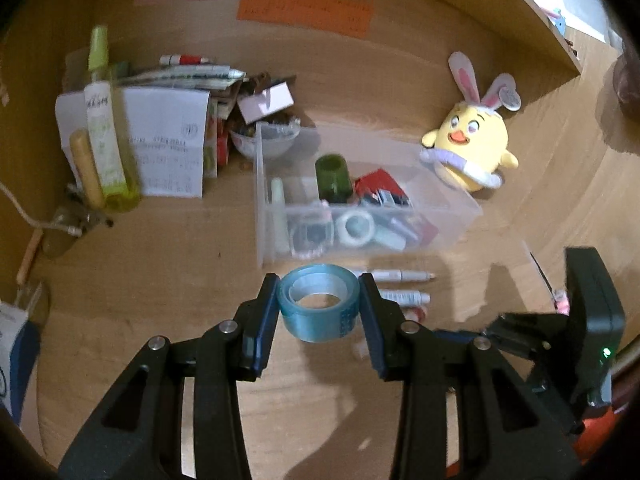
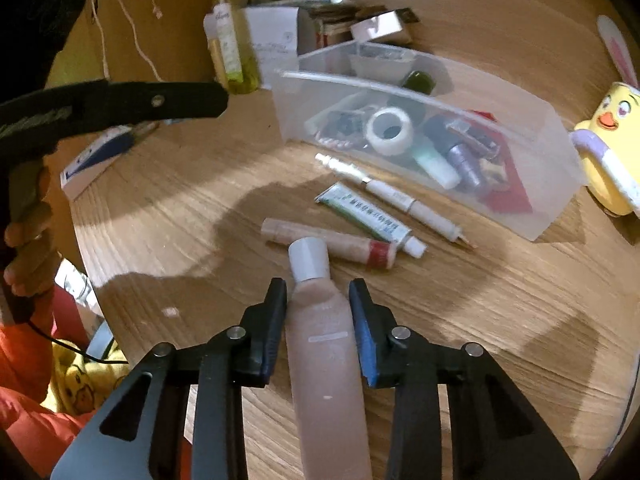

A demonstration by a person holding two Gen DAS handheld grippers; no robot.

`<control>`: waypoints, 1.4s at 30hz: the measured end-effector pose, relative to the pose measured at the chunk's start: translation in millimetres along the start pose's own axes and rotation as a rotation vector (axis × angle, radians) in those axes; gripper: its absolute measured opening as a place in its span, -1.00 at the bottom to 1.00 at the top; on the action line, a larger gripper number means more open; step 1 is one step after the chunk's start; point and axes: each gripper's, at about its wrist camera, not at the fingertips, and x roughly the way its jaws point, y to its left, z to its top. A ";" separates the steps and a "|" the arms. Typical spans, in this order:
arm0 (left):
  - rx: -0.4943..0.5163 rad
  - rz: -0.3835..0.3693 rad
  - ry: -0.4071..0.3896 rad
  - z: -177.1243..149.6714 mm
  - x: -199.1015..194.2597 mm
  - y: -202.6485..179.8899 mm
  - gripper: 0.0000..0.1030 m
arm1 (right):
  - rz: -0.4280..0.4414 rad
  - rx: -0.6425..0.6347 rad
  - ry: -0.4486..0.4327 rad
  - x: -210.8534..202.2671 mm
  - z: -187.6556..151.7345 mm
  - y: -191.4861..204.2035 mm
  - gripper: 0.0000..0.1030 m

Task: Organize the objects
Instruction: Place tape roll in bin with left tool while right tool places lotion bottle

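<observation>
My left gripper (image 1: 319,300) is shut on a blue tape roll (image 1: 318,306) and holds it above the table, just in front of the clear plastic bin (image 1: 460,216). The bin holds a white tape roll (image 1: 355,229), a green bottle (image 1: 333,178) and several small items. My right gripper (image 2: 318,296) is around a pink tube with a white cap (image 2: 324,344), its pads touching the tube's sides. In front of it lie a pink-red tube (image 2: 328,242), a green-white tube (image 2: 368,216) and a white pen (image 2: 400,198), beside the bin (image 2: 532,216).
A yellow plush chick with bunny ears (image 1: 472,144) sits right of the bin. A green spray bottle (image 1: 106,128), papers (image 1: 168,148) and small boxes stand at the back left. A shelf edge (image 1: 520,20) runs along the upper right. The left gripper's body (image 2: 112,106) crosses the right wrist view.
</observation>
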 end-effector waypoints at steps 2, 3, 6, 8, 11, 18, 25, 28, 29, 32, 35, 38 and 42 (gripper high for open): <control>0.001 0.000 -0.003 8.1 4.1 -1.3 -0.24 | -0.007 0.013 -0.025 -7.1 1.5 -4.0 -0.43; 0.001 -0.001 -0.003 11.6 6.5 -1.6 -0.24 | -0.010 0.015 -0.039 -10.6 2.6 -6.3 -0.43; 0.001 -0.002 -0.001 22.0 15.0 -3.9 -0.24 | -0.042 0.033 -0.093 -20.2 9.0 -15.0 -0.43; -0.005 -0.009 -0.002 29.0 20.3 -5.1 -0.24 | -0.043 0.052 -0.121 -26.1 14.5 -22.4 -0.43; -0.010 -0.015 -0.005 37.9 27.0 -7.5 -0.24 | -0.055 0.075 -0.161 -35.0 24.6 -34.9 -0.43; -0.008 -0.001 -0.002 61.4 42.9 -8.5 -0.24 | -0.092 0.109 -0.253 -59.2 56.2 -63.1 -0.43; -0.008 0.014 0.040 80.5 68.9 -6.8 -0.24 | -0.152 0.119 -0.271 -57.8 91.5 -84.6 -0.43; -0.001 0.030 0.053 85.1 79.1 -6.9 -0.24 | -0.166 0.123 -0.247 -45.0 103.0 -93.1 -0.43; 0.001 0.034 0.057 86.3 82.0 -7.2 -0.24 | -0.168 0.124 -0.238 -39.3 107.0 -95.7 -0.43; 0.010 0.050 0.073 90.7 93.0 -7.1 -0.24 | -0.175 0.131 -0.210 -22.3 117.1 -104.2 -0.43; 0.012 0.051 0.094 94.3 103.9 -6.6 -0.24 | -0.177 0.121 -0.173 -4.7 129.1 -111.3 -0.43; 0.013 0.035 0.116 95.5 112.2 -6.1 -0.24 | -0.186 0.105 -0.141 7.5 137.1 -117.3 -0.43; 0.034 0.030 0.136 93.0 120.9 -7.5 -0.24 | -0.182 0.079 -0.088 23.9 147.5 -124.5 -0.43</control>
